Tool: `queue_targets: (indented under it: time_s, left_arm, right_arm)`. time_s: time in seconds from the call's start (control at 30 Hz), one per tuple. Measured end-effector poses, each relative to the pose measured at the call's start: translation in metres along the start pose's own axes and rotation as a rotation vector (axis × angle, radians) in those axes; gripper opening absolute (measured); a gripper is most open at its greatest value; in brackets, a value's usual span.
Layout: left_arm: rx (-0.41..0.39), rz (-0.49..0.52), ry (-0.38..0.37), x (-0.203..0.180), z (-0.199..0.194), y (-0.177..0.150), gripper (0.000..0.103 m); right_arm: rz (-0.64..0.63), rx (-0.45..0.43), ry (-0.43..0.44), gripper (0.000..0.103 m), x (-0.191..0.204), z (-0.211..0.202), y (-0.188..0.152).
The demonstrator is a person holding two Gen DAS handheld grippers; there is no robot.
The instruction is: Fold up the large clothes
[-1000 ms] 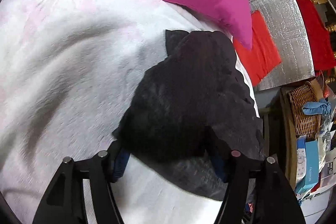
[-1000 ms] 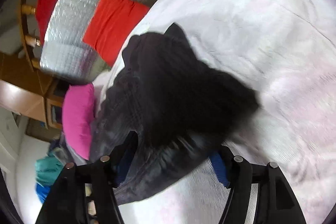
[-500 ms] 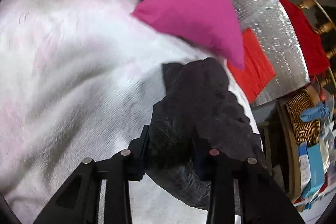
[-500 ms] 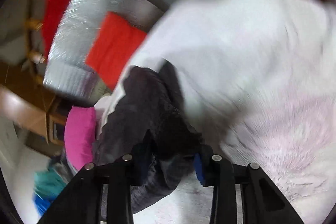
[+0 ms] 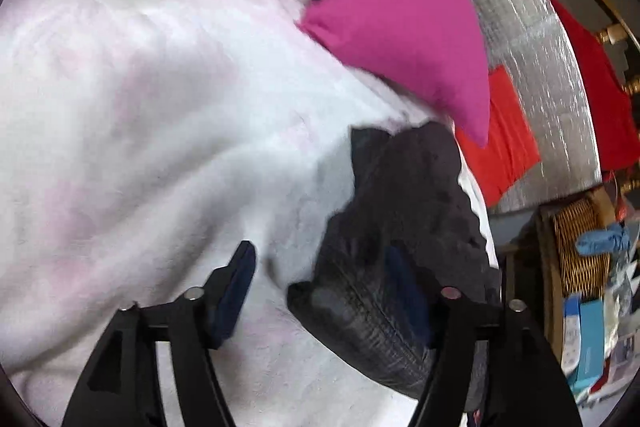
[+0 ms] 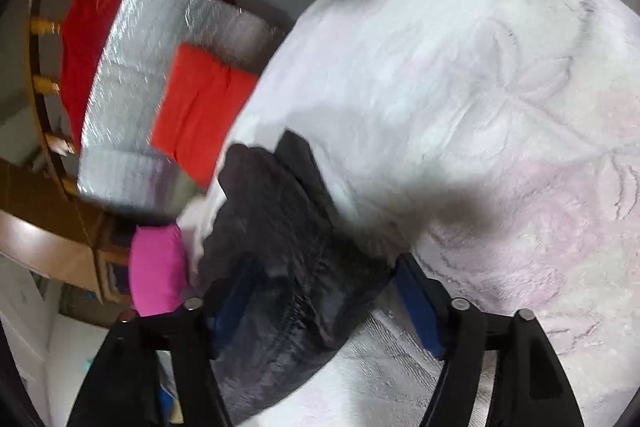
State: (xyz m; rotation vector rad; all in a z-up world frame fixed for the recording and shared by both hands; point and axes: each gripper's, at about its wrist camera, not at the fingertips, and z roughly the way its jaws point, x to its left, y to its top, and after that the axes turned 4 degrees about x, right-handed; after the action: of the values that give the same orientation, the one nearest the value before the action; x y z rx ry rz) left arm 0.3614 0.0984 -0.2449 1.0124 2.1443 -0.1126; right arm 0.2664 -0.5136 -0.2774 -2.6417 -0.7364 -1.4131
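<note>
A dark grey garment (image 5: 404,227) lies bunched and partly folded on a white fleece blanket (image 5: 160,115) near the bed's edge. My left gripper (image 5: 324,287) is open, with its right finger over the garment's near fold and its left finger over bare blanket. In the right wrist view the same garment (image 6: 280,259) lies between the fingers of my right gripper (image 6: 328,303), which is open and just above it. The white blanket (image 6: 460,99) fills the right of that view.
A magenta pillow (image 5: 404,27) lies at the bed's far side, also showing small in the right wrist view (image 6: 158,271). Red cloth (image 5: 504,135) on a silver foil sheet (image 5: 532,67) and a wicker basket (image 5: 580,251) lie beyond the bed edge.
Both grippers were shut on the dark garment half a second ago and have opened, letting it go. The garment has been gathered into a narrower heap near the bed's edge.
</note>
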Motion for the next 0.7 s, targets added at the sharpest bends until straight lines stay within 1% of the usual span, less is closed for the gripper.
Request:
queue_targets:
  time_s: [0.07,0.13,0.2,0.23,0.27,0.3,0.33,0.4,0.47,0.5,0.53,0.57,0.6,0.63,0.67,0.7]
  left_arm:
    - [-0.018,-0.002,0.013,0.001,0.001,0.005,0.076]
    - [-0.008,-0.006,0.01,0.004,0.008,0.009,0.076]
    - [-0.004,-0.004,0.003,0.004,0.013,0.009,0.075]
    - [-0.006,0.003,0.009,0.003,0.016,0.009,0.064]
    - [-0.007,0.017,0.014,0.002,0.019,0.008,0.055]
    - [0.001,0.035,0.02,0.0,0.022,0.008,0.04]
    - [0.012,0.051,0.014,-0.003,0.025,0.007,0.031]
    - [-0.01,0.066,0.003,-0.008,0.019,0.005,0.023]
    - [-0.061,0.124,0.013,-0.018,0.009,0.004,0.022]
    - [-0.085,0.15,0.026,-0.022,0.006,0.004,0.022]
    - [-0.088,0.165,0.051,-0.024,0.007,0.004,0.022]
    - [-0.072,0.162,0.068,-0.021,0.01,0.005,0.022]
    - [-0.032,0.154,0.099,-0.017,0.019,0.006,0.024]
    - [0.005,0.154,0.122,-0.013,0.027,0.005,0.029]
    - [0.036,0.149,0.137,-0.01,0.033,0.005,0.03]
    - [0.035,0.14,0.133,-0.009,0.033,0.004,0.03]
  right_arm:
    - [0.025,0.029,-0.004,0.077,-0.004,0.007,0.004]
    - [0.03,0.06,0.001,0.077,-0.004,0.019,0.006]
    - [0.011,0.075,-0.015,0.077,-0.005,0.026,0.004]
    - [-0.019,0.077,-0.043,0.073,-0.002,0.032,0.003]
    - [-0.055,0.065,-0.078,0.065,0.002,0.035,0.002]
    - [-0.077,0.057,-0.089,0.047,0.005,0.037,0.001]
    - [-0.114,0.02,-0.097,0.042,0.013,0.031,-0.001]
    - [-0.185,-0.035,-0.092,0.037,0.028,0.018,-0.007]
    - [-0.274,-0.121,-0.102,0.035,0.044,0.002,-0.013]
    - [-0.289,-0.135,-0.115,0.035,0.046,0.001,-0.014]
    - [-0.29,-0.126,-0.159,0.035,0.043,0.005,-0.012]
    - [-0.27,-0.102,-0.185,0.035,0.038,0.011,-0.01]
    - [-0.225,-0.056,-0.213,0.035,0.027,0.021,-0.007]
    - [-0.18,-0.008,-0.219,0.035,0.017,0.03,-0.004]
    - [-0.17,0.003,-0.212,0.035,0.014,0.031,-0.002]
    - [-0.179,-0.005,-0.208,0.035,0.016,0.03,-0.001]
